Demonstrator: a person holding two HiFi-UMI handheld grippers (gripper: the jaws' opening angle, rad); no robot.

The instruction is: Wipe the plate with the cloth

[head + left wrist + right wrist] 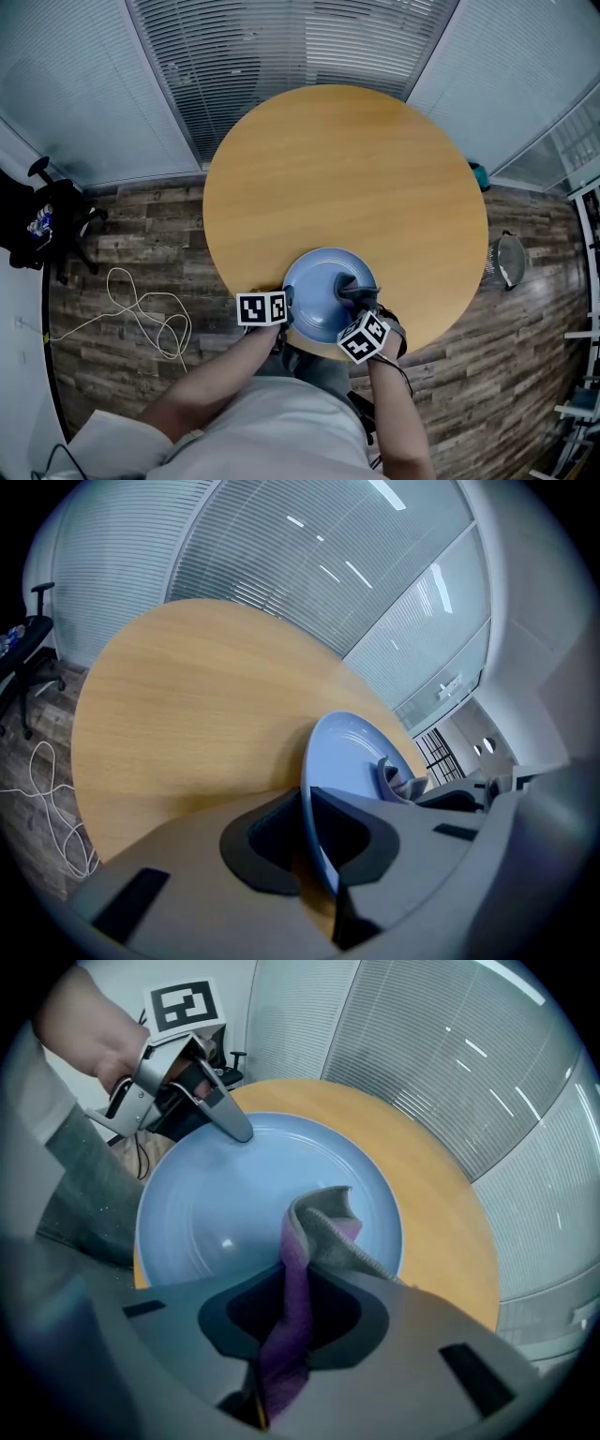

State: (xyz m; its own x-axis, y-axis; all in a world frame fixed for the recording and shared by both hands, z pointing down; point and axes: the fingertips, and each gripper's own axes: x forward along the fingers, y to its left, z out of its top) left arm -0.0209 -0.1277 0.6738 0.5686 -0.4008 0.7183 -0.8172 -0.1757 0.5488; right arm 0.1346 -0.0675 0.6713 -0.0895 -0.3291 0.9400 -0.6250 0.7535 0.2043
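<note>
- Plate (317,286) (352,752) (234,1204), round, pale blue and glossy with a shallow raised rim, sits at the near edge of the round light-wood worktop (347,178), right in front of the person.
- The grey cloth with a purple underside (314,1232) (398,782) is bunched up over the side of the plate towards the worktop's right edge. In the left gripper view, its folded end meets the plate's face.
- The right claw (291,1312) (354,292) is clamped on that cloth. A twisted purple strip runs down between the two dark jaws, and the grey end sticks out past them. The claw points steeply down at the plate from its near right side.
- The left claw (311,817) (286,305) (236,1131) is pinched almost closed on the plate's rim at the near left. The thin blue edge passes straight between its jaws.
- A white cube with black square markers (262,308) rides on the left claw, and a second one (363,337) rides on the right. Both are just off the worktop's near edge.
- The rest of the worktop, out to its far edge, is bare wood.
- Beyond the worktop's left edge, a looped white cable (141,314) lies on the dark plank floor (141,253), with a black office chair (47,225) past it.
- Pale slatted blinds (291,47) stand behind the far edge.
</note>
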